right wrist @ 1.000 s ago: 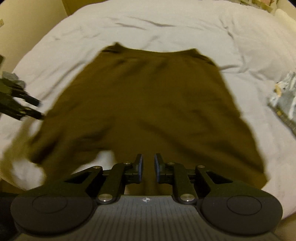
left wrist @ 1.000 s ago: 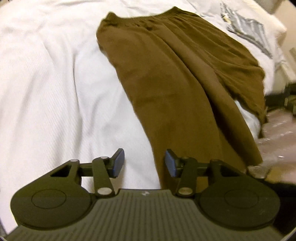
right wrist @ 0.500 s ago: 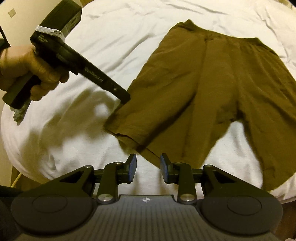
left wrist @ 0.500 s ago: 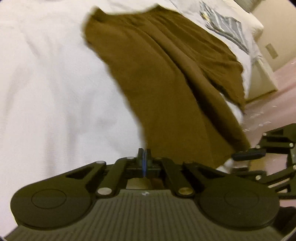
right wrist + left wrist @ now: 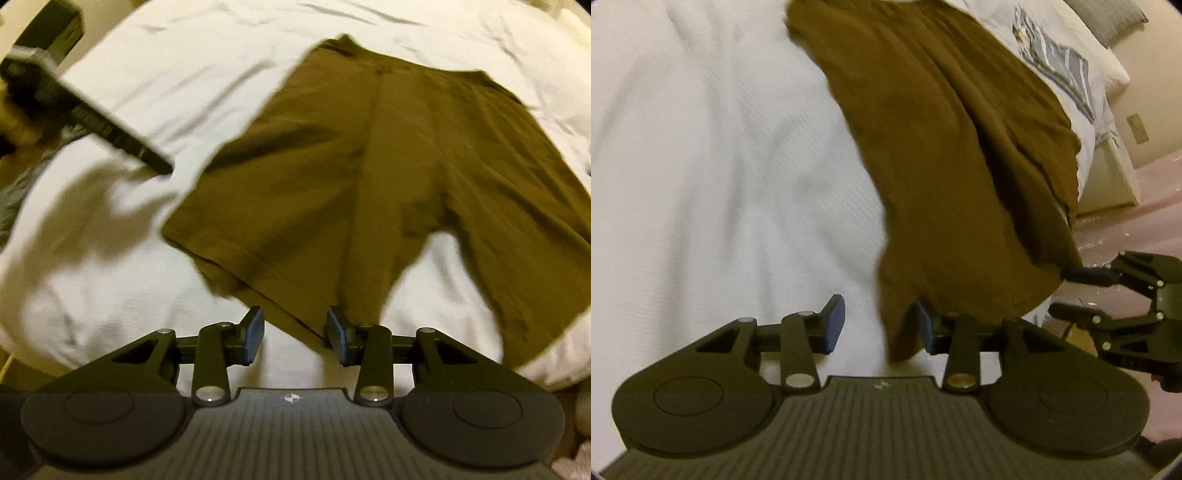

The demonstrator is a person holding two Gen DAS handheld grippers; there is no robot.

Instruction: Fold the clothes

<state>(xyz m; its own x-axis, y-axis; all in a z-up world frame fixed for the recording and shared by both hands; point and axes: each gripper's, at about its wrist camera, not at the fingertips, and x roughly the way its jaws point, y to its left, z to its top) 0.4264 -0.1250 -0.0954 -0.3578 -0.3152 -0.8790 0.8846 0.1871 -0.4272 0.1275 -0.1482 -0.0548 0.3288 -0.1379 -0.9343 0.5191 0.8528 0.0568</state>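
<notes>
Now both grippers are letting go: the left gripper (image 5: 877,325) and right gripper (image 5: 295,332) spread their jaws over hems of the brown shorts (image 5: 388,177), newly laid flat on the white bed (image 5: 110,277), ready for folding.

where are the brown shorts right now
The brown shorts lie spread flat on the white bedspread, waistband farthest from the cameras; in the right wrist view, a leg hem sits just ahead of the right gripper.
</notes>
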